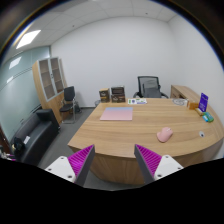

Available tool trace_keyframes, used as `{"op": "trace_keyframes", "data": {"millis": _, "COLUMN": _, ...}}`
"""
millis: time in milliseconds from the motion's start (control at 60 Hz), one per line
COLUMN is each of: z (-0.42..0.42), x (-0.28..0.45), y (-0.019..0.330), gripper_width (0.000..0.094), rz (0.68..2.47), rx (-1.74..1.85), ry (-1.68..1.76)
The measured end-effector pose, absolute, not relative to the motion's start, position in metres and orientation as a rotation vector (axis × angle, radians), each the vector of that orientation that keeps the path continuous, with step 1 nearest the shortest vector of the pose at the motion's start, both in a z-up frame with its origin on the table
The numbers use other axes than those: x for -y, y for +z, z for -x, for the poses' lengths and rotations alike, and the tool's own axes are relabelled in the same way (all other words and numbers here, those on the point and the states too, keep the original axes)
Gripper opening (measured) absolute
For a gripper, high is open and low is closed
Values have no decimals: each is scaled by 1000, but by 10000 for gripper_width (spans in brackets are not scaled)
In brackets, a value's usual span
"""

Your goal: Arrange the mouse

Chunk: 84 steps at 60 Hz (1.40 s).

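A pink mouse (164, 134) lies on the wooden desk (120, 135), toward its right side. A pink mouse mat (117, 115) lies farther back near the desk's middle. My gripper (113, 160) is well back from the desk's front edge, high above the floor. Its fingers (80, 158) with purple pads are spread wide apart with nothing between them. The mouse is far ahead and to the right of the right finger.
A black office chair (150, 88) stands behind the desk. Another chair (69, 98) and a wooden cabinet (49, 82) stand at the left wall. A dark sofa (30, 135) is at the left. Small items (203, 108) sit at the desk's right end.
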State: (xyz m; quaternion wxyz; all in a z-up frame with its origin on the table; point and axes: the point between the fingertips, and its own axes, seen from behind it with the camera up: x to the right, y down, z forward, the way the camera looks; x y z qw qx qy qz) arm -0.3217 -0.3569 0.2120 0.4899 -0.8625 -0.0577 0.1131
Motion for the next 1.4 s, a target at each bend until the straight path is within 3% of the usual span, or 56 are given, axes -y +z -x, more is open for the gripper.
{"op": "trace_keyframes", "data": {"millis": 117, "z": 291, "x": 348, "y": 204, "gripper_width": 829, "rz": 2079, "rx": 86, "ry": 169}}
{"op": "trace_keyframes", "data": {"millis": 367, "z": 209, "x": 305, "y": 147, "gripper_width": 829, "rz": 2108, "rx": -34, "ry": 94}}
{"op": "trace_keyframes", "data": {"millis": 717, "z": 106, "x": 170, "y": 60, "gripper_width": 830, "rz": 2122, "rx": -126, "ry": 126}}
{"op": "trace_keyframes", "data": {"millis": 933, "z": 87, "x": 115, "y": 18, "gripper_width": 829, "rz": 2187, "rx": -139, "ry": 177}}
{"op": "trace_keyframes", "data": {"millis": 1400, "z": 107, "x": 48, "y": 3, "gripper_width": 827, "rz": 2222, "rx": -6, "ry": 221}}
